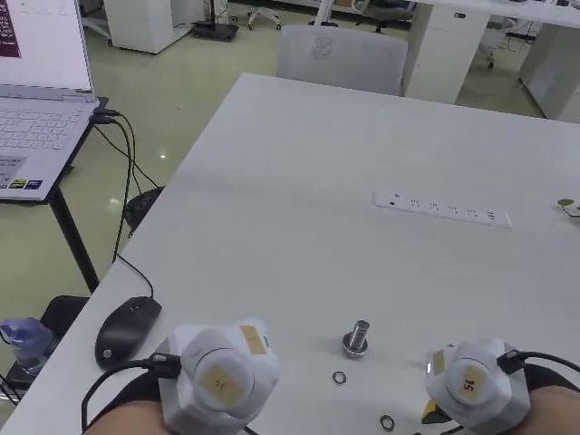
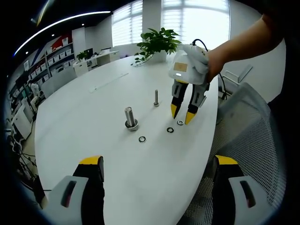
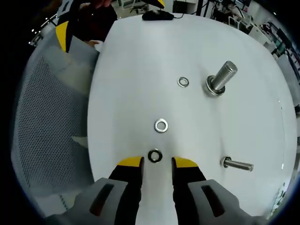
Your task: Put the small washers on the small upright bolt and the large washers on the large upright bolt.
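While both bolts stand upright on the white counter (image 1: pixel 299 181), they are well apart. The thick, silver, threaded large bolt (image 3: pixel 220 78) stands on a broad collar. The thin silver small bolt (image 3: pixel 236 164) stands to its right, closer to the right gripper (image 3: pixel 157 164).

Three flat metal rings lie loose on the counter in a ragged line, near the counter's near edge. The dark ring washer (image 3: pixel 154 156) lies flat just at the tips of the right gripper's yellow-tipped jaws, which are narrowly parted and clear of it. The bright silver washer (image 3: pixel 161 125) lies just beyond it. The far silver washer (image 3: pixel 183 82) lies just left of the large bolt. I cannot tell their sizes apart with confidence.

The left gripper (image 2: pixel 158 161) hangs back over the counter's near edge with its jaws wide and holding nothing.

From the head view, the right gripper's pale body covers the counter right of the large bolt. That view takes in a black computer mouse (image 1: pixel 127 328) at the near left, a white power strip (image 1: pixel 442 209) farther off, and a silver laptop (image 1: pixel 36 118) on a side stand. The left gripper view takes in a green potted plant (image 2: pixel 159 42) at the counter's far end.
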`<state>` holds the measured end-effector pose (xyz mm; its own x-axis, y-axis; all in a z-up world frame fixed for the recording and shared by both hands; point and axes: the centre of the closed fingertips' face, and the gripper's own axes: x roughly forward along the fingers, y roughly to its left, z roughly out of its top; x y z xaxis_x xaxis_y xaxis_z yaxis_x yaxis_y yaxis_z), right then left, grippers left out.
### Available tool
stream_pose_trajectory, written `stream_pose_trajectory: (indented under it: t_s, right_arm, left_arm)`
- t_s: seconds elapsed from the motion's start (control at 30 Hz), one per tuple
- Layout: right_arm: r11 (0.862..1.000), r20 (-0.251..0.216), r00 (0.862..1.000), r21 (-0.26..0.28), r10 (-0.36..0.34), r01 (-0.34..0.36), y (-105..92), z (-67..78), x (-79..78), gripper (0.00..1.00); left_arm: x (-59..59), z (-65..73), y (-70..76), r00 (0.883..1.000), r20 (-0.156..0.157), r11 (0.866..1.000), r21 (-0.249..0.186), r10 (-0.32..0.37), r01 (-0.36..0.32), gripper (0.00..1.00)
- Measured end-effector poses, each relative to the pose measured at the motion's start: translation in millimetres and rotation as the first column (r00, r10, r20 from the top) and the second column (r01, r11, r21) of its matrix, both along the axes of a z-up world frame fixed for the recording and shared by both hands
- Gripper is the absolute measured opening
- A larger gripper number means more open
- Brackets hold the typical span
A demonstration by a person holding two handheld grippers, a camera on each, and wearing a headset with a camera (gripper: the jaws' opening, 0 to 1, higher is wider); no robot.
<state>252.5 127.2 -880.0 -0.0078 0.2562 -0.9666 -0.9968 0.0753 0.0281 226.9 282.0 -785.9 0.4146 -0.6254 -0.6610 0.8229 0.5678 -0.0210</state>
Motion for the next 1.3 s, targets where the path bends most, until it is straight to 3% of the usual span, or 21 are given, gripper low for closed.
stream_pose_trajectory:
  t_s: [0.97,1.3]
  right_arm:
    - [0.997,0.063,0.995,-0.020,0.082,-0.080,4.9,1.5,-4.3,0.15]
    - [0.997,0.057,0.995,-0.033,0.076,-0.074,4.6,1.3,-3.3,0.15]
  left_arm:
    - [-3.1,-2.1,-2.1,1.000,-0.010,1.000,0.004,-0.011,0.011,0.90]
    - [-5.9,-1.5,-3.0,1.000,-0.013,1.000,0.007,-0.011,0.011,0.88]
